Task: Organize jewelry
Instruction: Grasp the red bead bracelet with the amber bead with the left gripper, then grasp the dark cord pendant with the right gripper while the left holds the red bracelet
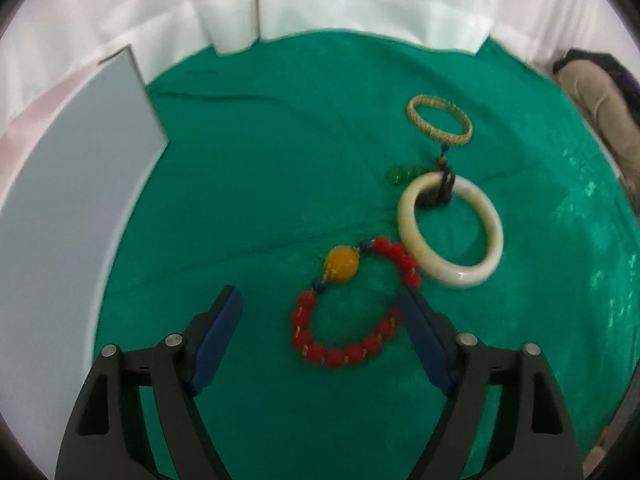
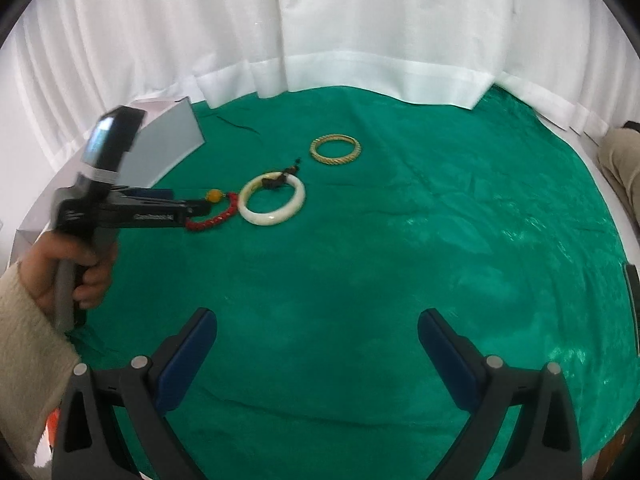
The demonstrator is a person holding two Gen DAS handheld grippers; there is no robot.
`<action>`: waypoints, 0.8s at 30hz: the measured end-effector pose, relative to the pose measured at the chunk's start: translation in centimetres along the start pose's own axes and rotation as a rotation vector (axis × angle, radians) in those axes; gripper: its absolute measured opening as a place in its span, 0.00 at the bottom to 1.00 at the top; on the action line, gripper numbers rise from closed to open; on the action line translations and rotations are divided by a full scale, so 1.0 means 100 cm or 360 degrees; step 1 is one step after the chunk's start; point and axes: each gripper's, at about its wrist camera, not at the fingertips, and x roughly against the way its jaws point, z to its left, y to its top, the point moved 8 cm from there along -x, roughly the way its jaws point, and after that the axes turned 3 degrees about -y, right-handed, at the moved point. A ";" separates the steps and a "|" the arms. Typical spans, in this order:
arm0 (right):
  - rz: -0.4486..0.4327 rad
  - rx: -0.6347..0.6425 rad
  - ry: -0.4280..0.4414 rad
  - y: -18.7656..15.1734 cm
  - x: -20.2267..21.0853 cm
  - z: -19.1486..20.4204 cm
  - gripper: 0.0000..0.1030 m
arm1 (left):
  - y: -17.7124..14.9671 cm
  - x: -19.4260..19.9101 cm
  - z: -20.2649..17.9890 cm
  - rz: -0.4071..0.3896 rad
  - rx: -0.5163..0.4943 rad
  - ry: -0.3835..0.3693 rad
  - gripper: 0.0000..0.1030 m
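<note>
A red bead bracelet [image 1: 344, 354] with one big yellow bead [image 1: 341, 264] lies on the green cloth [image 1: 260, 168]. My left gripper [image 1: 318, 296] hovers over it, open, with the bracelet lying between its blue pads. The right pad overlaps the bracelet's right edge, and no pad presses on it. Just beyond lies a white bangle [image 1: 460, 276] with a dark cord and green pendant [image 1: 402, 172] on its far rim. Farther back is a gold bangle [image 1: 440, 138]. My right gripper [image 2: 316, 316] stands open over bare cloth, well short of the jewelry. From there I see the left gripper [image 2: 196, 206] at the red bracelet [image 2: 208, 222].
A grey box [image 1: 80, 200] stands at the cloth's left edge, also visible as the grey box [image 2: 168, 148] behind the left hand [image 2: 72, 268]. White curtains [image 2: 360, 40] close off the back. A person's tan trouser leg [image 2: 622, 160] shows at the far right.
</note>
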 end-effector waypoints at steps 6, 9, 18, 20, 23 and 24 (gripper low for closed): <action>0.0025 -0.0079 -0.0002 -0.002 -0.003 -0.013 0.99 | 0.008 -0.007 0.001 -0.0025 -0.0044 0.0032 0.49; 0.0015 -0.0082 0.0007 -0.002 -0.002 -0.013 0.99 | 0.008 -0.004 0.001 -0.0047 -0.0031 0.0019 0.18; 0.0033 -0.0083 0.0032 -0.013 -0.002 -0.011 0.99 | -0.009 0.011 0.013 -0.0012 0.0169 -0.0026 0.15; 0.0036 -0.0091 0.0035 -0.015 -0.002 -0.013 0.99 | -0.020 0.023 0.021 -0.0030 0.0233 -0.0063 0.15; 0.0053 -0.0111 0.0045 -0.018 -0.005 -0.015 0.99 | -0.028 0.041 0.027 -0.0062 0.0315 -0.0126 0.15; 0.0058 -0.0116 0.0048 -0.019 -0.006 -0.014 0.99 | -0.028 0.045 0.028 -0.0071 0.0328 -0.0136 0.15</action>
